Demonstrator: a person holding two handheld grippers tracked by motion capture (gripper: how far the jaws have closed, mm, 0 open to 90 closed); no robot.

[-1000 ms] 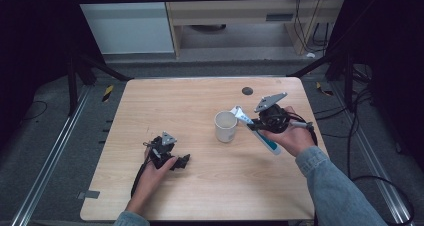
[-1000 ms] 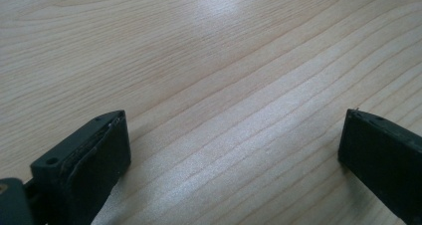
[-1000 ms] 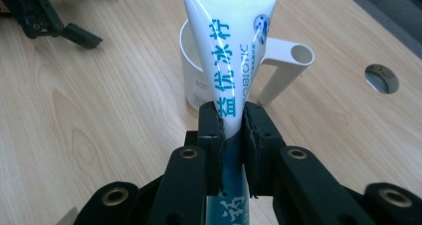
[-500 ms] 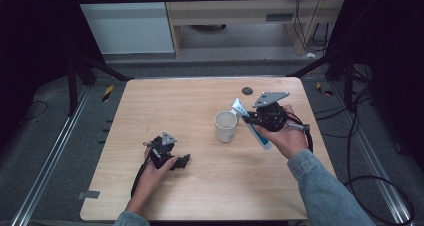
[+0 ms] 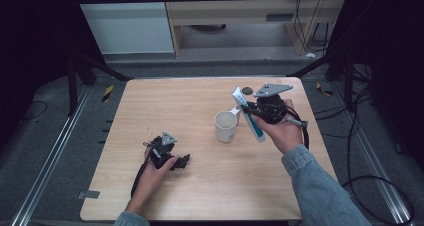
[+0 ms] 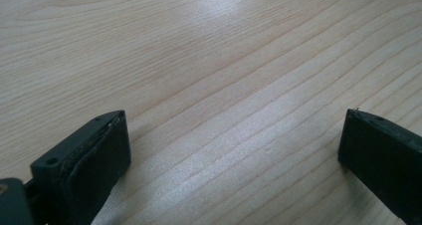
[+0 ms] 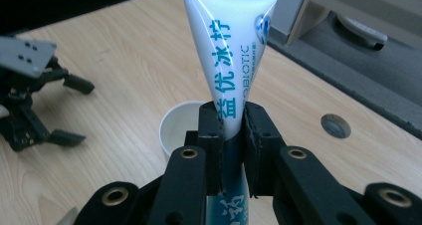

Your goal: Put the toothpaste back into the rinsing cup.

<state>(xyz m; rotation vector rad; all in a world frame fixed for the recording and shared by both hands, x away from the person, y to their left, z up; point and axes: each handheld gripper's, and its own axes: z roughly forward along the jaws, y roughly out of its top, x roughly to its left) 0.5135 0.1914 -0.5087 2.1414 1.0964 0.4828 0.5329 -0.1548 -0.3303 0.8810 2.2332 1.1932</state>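
Left gripper (image 5: pixel 181 161) rests on table (image 5: pixel 170 101), jaws spread wide, nothing between. Right gripper (image 7: pixel 232 120) clamps toothpaste tube (image 7: pixel 230 46) mid-body, raised just right of white mug (image 5: pixel 226 126); dark disc (image 5: pixel 247 90) beyond.

Lab rig, wooden table (image 5: pixel 200 111), floor rails (image 5: pixel 45 161), trailing cables (image 5: pixel 370 136)
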